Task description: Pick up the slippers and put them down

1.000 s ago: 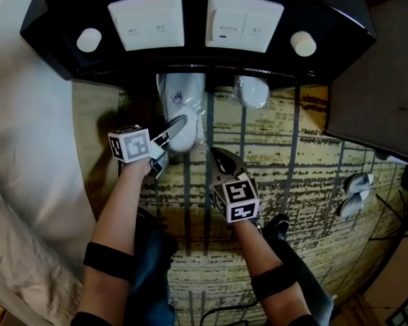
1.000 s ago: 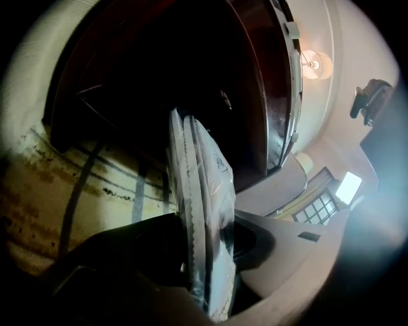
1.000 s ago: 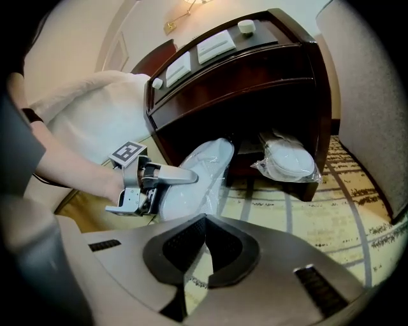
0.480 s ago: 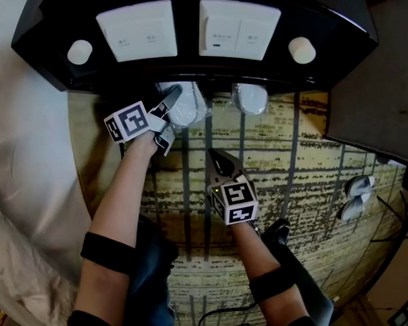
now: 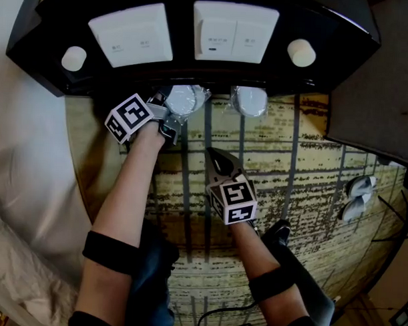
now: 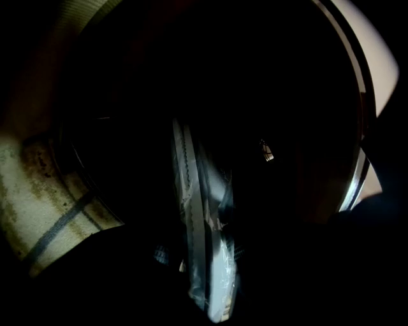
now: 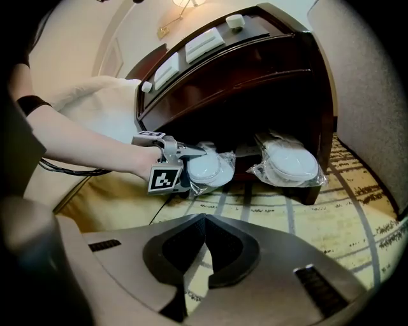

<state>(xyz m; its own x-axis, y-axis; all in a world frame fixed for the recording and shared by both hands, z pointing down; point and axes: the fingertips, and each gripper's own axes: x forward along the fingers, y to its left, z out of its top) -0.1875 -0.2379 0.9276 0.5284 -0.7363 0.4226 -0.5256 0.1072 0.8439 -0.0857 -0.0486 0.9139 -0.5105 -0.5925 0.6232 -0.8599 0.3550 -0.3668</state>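
While my left gripper [image 7: 191, 159] reaches into the shadow at the foot of the nightstand [image 5: 328, 50], its jaws are clamped on the left slipper pack [image 7: 209, 169]. This is a white pair in clear wrap, held on edge with its rounded end poking out from under the nightstand's front. In the left gripper view I see the pack's thin edge running up between the jaws, and all else there is dark. The right slipper pack [image 7: 290, 162] lies in the nightstand's lower opening, beside the held one but apart from it, and nothing touches it. My right gripper [image 7: 205, 219] is closed and empty, out in front of the nightstand over the striped carpet [image 5: 291, 149]. Pale bedding [image 5: 24, 153] lies to the nightstand's left.
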